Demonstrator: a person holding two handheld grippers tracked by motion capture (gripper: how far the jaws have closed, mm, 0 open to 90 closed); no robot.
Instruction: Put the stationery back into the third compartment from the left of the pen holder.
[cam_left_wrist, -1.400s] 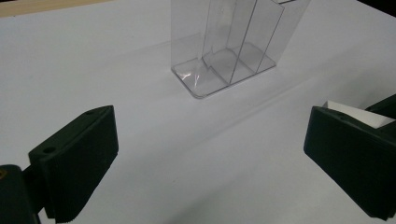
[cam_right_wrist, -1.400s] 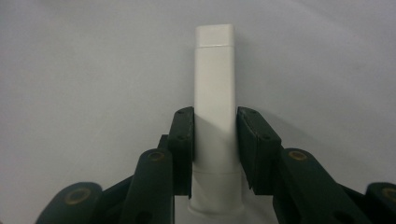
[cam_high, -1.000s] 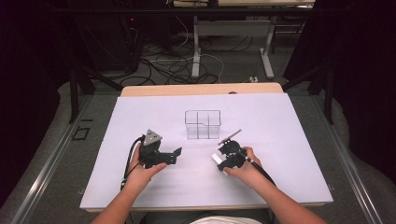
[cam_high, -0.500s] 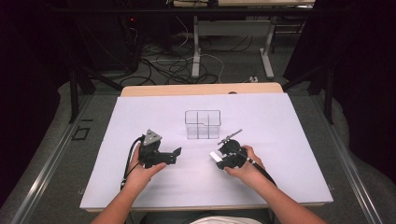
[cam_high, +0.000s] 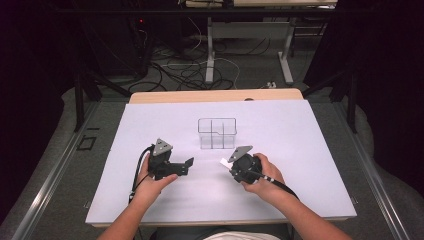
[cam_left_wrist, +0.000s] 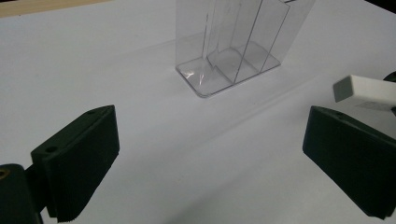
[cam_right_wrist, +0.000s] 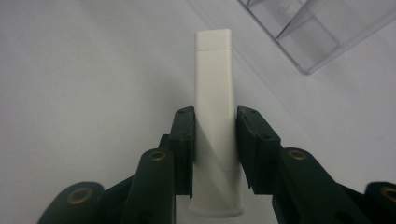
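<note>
Your right hand (cam_high: 262, 177) covers most of the right gripper (cam_right_wrist: 215, 140) from above, so in the high view just the tip of the white tube (cam_right_wrist: 214, 107) shows beyond it. In the right gripper view the tube's lower end is cut off behind the jaws. Its long axis runs straight out along the jaws, cap end forward, pointing at the table (cam_high: 310, 150) just short of the clear organizer (cam_high: 217, 133). The jaws are clamped on the tube's sides, holding it above the table. Your left gripper (cam_left_wrist: 205, 163) stands wide, nothing between its jaws, facing the organizer. In that view the tube's cap is partly cut off at the right edge.
</note>
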